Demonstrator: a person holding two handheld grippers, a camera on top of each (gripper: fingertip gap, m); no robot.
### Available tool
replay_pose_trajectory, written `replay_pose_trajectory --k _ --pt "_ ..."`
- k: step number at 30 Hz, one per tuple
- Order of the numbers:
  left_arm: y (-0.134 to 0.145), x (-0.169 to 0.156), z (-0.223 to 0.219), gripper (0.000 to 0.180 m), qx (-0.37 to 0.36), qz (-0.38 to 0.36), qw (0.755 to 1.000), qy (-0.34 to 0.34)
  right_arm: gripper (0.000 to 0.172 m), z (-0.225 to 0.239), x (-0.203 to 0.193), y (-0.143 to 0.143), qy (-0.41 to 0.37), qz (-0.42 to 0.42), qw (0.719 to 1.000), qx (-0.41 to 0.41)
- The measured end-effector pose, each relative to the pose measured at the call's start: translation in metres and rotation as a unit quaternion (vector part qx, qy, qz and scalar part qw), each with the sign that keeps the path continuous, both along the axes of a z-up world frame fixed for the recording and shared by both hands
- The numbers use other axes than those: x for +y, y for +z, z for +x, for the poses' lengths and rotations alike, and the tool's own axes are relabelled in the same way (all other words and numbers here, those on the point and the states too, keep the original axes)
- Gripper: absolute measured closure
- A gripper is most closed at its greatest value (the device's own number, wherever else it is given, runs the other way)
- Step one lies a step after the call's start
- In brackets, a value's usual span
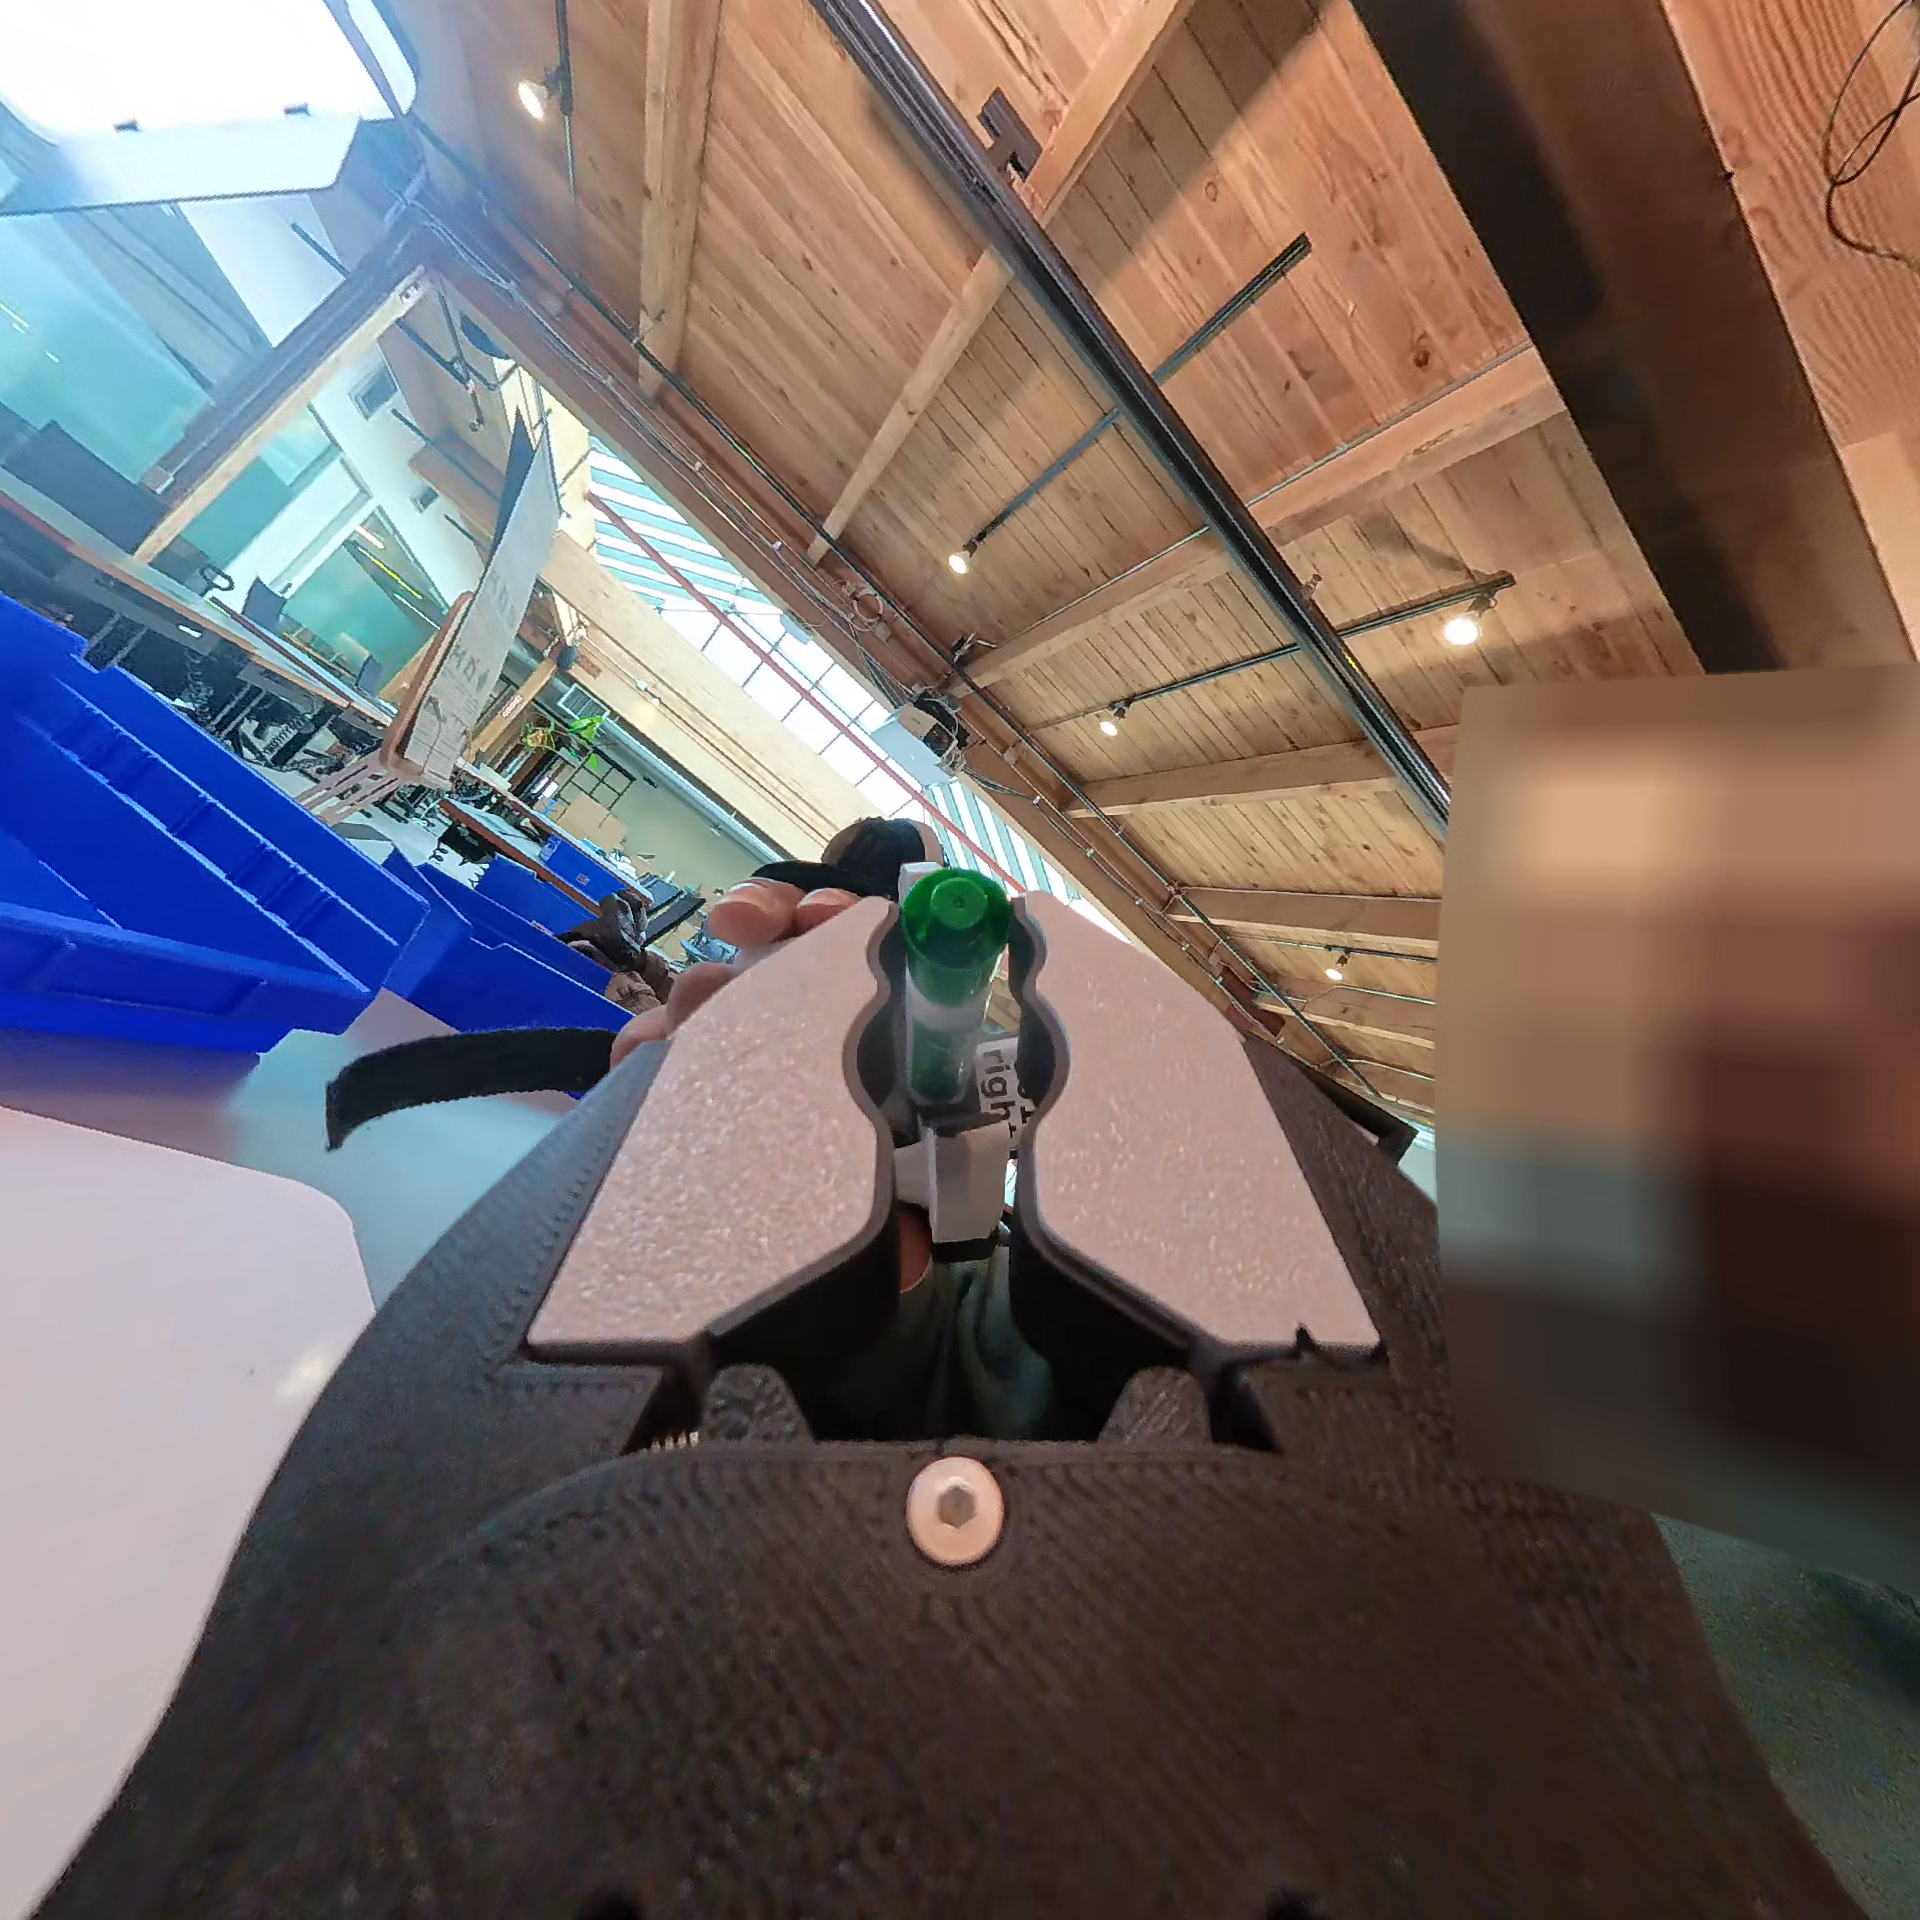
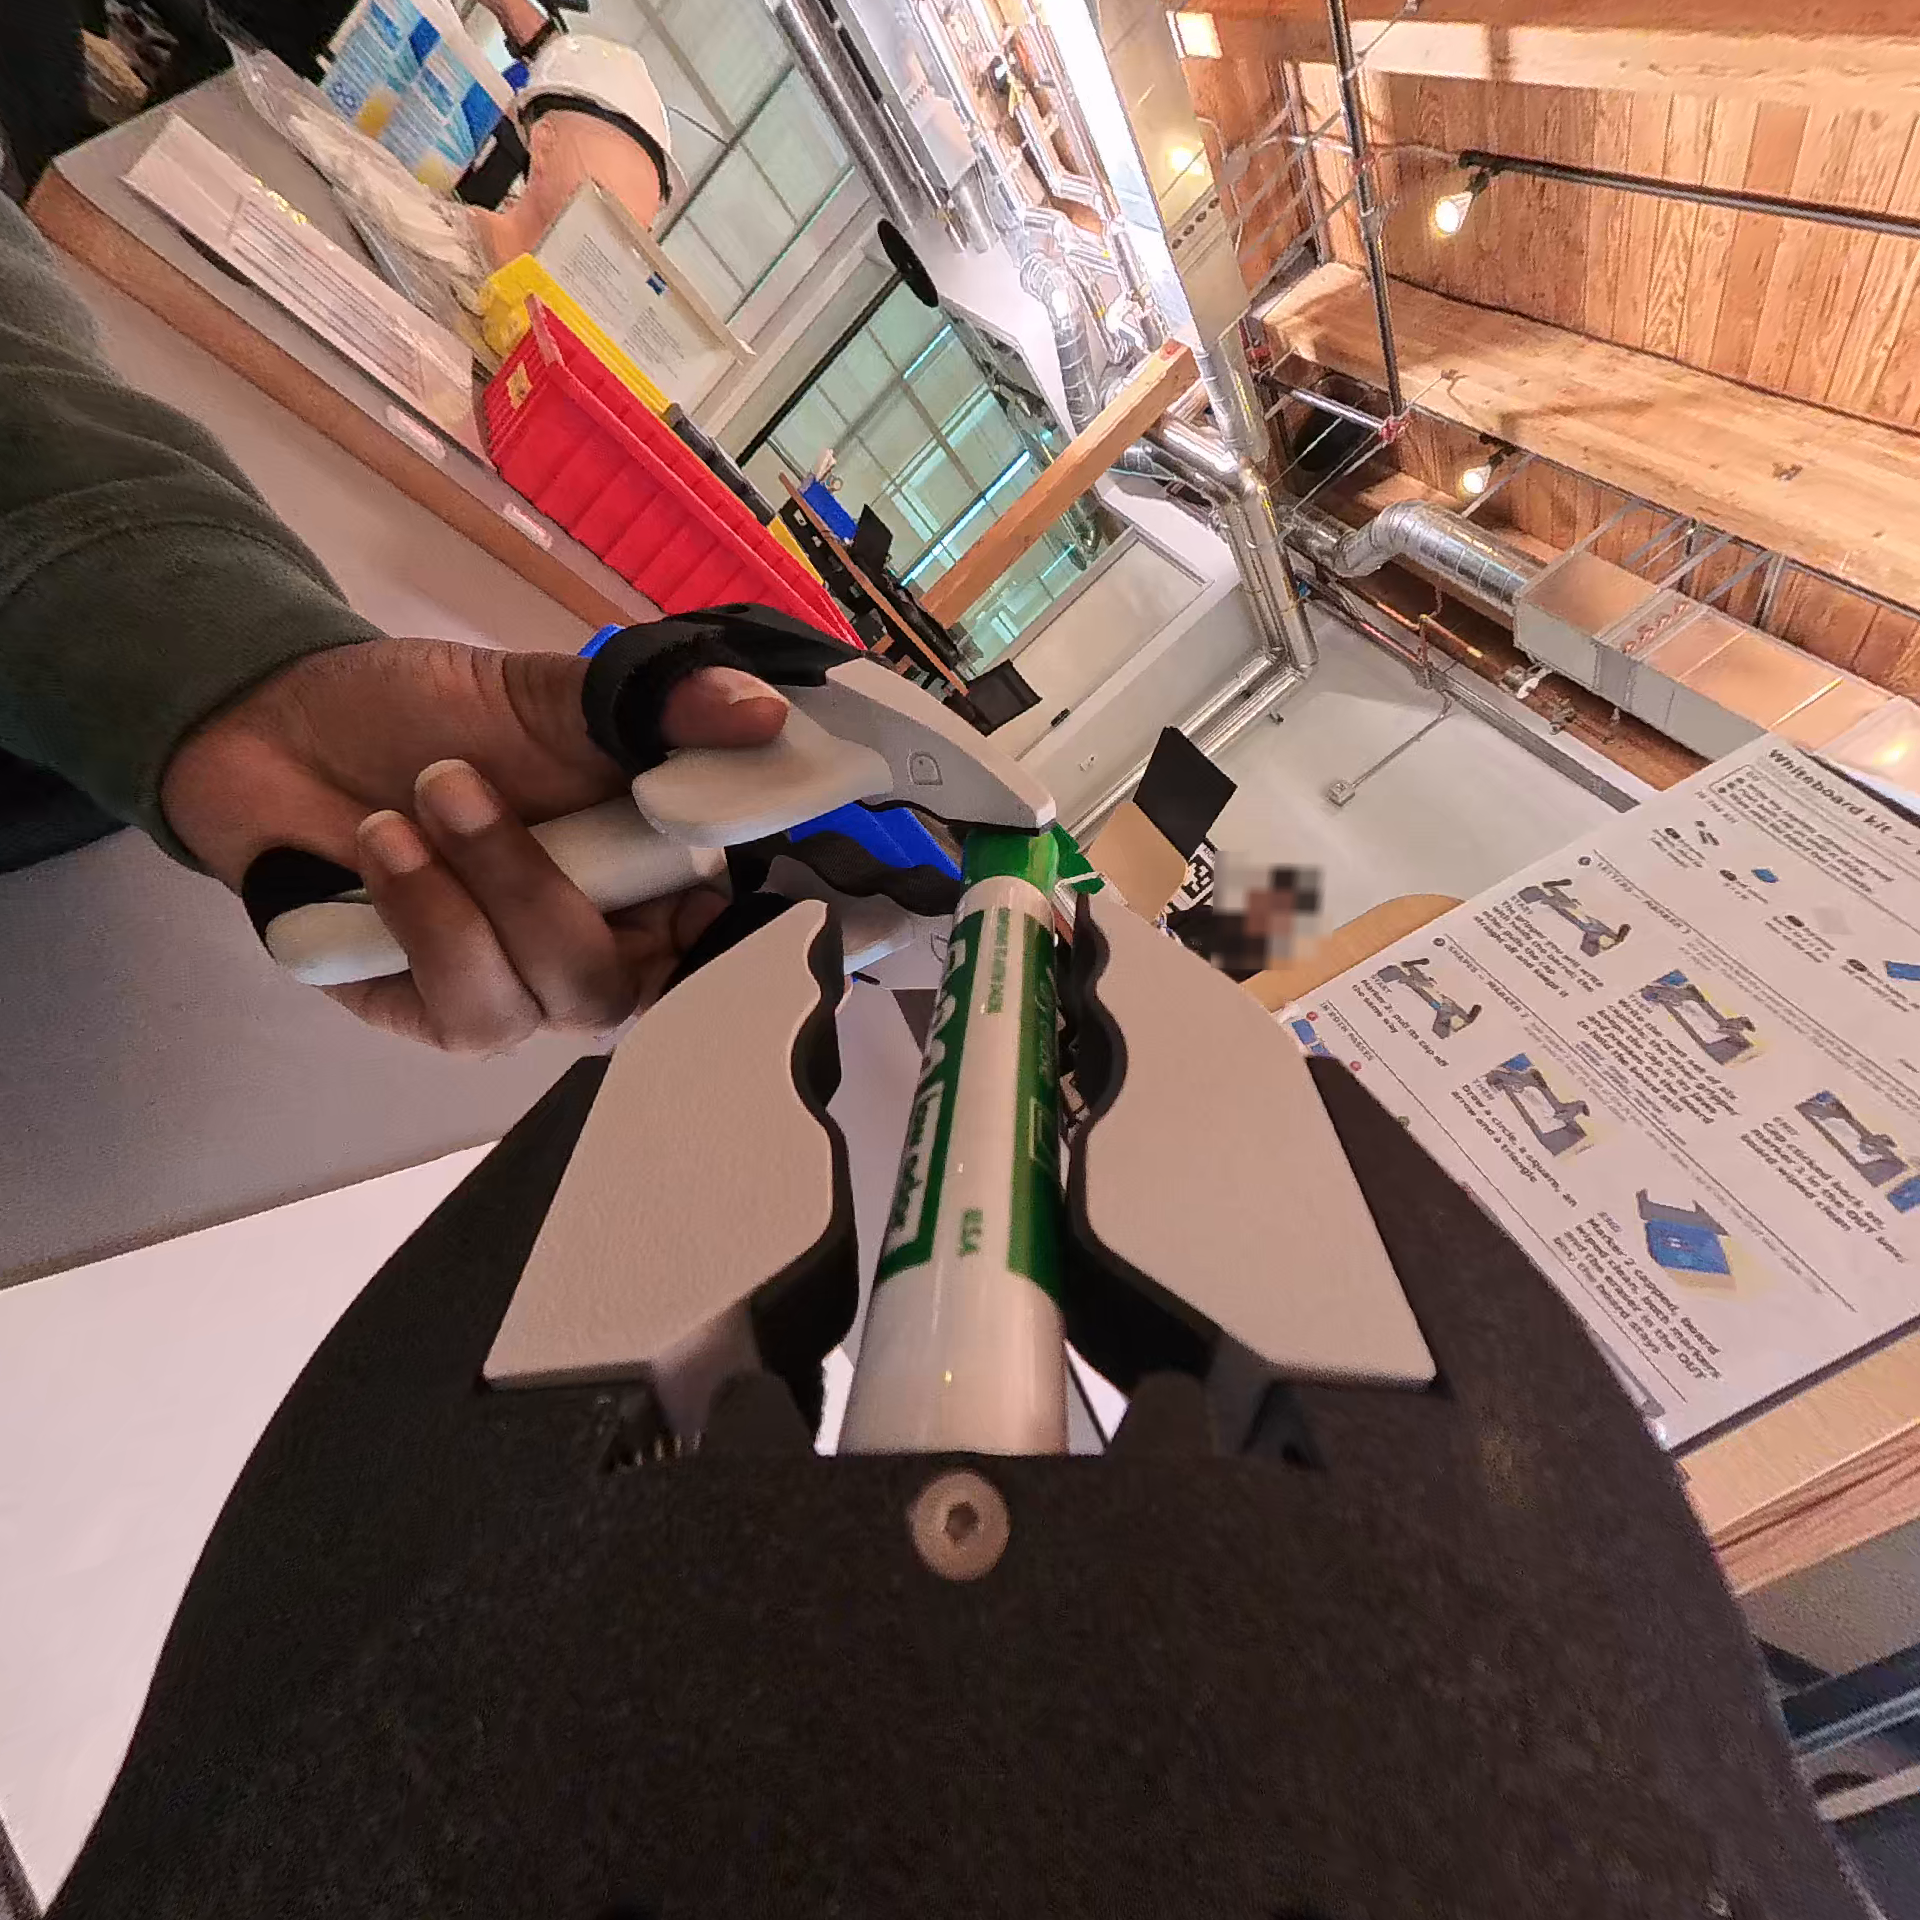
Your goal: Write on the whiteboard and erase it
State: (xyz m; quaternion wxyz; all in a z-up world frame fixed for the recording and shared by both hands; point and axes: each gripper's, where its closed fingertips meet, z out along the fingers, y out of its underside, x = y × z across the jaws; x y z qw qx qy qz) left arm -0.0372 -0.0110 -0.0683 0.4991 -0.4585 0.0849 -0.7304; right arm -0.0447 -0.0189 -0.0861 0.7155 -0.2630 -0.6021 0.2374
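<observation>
Your left hand point(image 2: 436, 821) grips the left gripper point(image 1: 954, 935), whose fingers are clamped on the green cap point(image 1: 951, 920) of the marker point(image 2: 977, 1164). Most of the cap is hidden between the fingers. In your right gripper point(image 2: 961, 966), the marker barrel rests against the right finger point(image 2: 1195, 1143); a gap shows at the left finger point(image 2: 707, 1122), so I cannot tell whether it is clamped. The whiteboard point(image 2: 156, 1403) lies near left, cut off by the frame. The instruction sheet point(image 2: 1621, 1091) sits far right, partly cropped.
</observation>
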Motion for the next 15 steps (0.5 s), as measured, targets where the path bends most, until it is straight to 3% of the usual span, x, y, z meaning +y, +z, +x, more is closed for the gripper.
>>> replay_pose_trajectory --k 1,9,15 --pt "-0.001 0.0 0.0 0.162 -0.002 -0.002 1.0 0.001 0.128 0.0 0.0 -0.001 -0.001 -0.001 1.0 -0.001" --pt "-0.006 -0.001 0.003 0.161 -0.002 -0.011 1.0 0.006 0.137 0.005 0.005 0.001 0.01 -0.032 0.999 -0.001" --pt "-0.011 -0.004 0.007 0.161 0.073 0.021 0.997 -0.009 0.137 0.009 0.007 0.002 0.041 -0.106 0.993 -0.02"
